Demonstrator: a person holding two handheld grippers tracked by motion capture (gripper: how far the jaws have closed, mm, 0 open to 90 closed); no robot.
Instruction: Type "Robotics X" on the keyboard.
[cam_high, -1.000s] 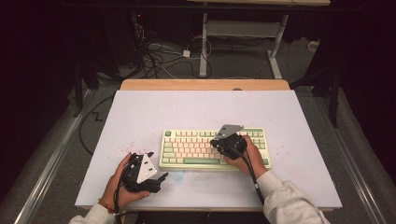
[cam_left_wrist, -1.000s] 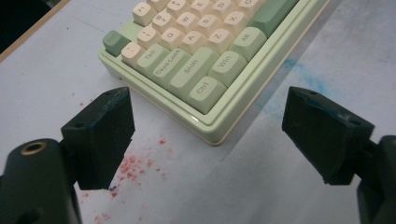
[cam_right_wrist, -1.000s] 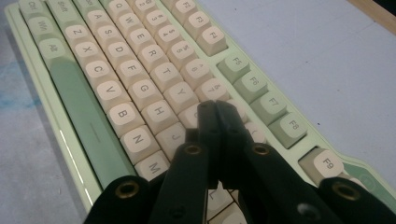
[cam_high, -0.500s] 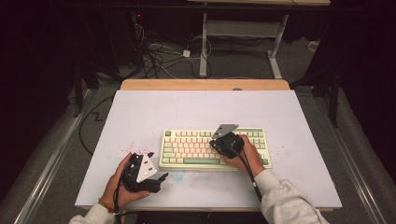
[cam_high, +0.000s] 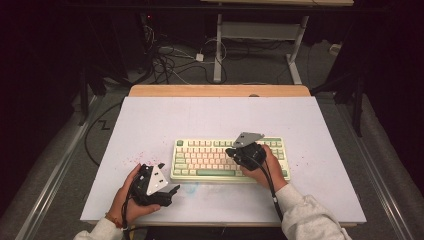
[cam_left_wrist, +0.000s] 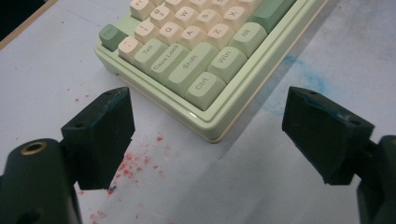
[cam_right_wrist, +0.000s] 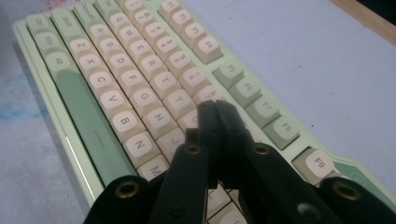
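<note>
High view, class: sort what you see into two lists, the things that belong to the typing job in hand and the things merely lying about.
Belongs to the job:
- keyboard
- right gripper, fingers shut, tips over the keys
- left gripper, fingers open, beside the keyboard's corner

Just lying about:
- cables on the floor behind the table
- red specks on the table
- blue smudge on the table

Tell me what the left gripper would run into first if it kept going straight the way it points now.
Probably the keyboard: the open left gripper faces its near corner by the Ctrl key, with only bare table between. Depth is hard to judge.
</note>
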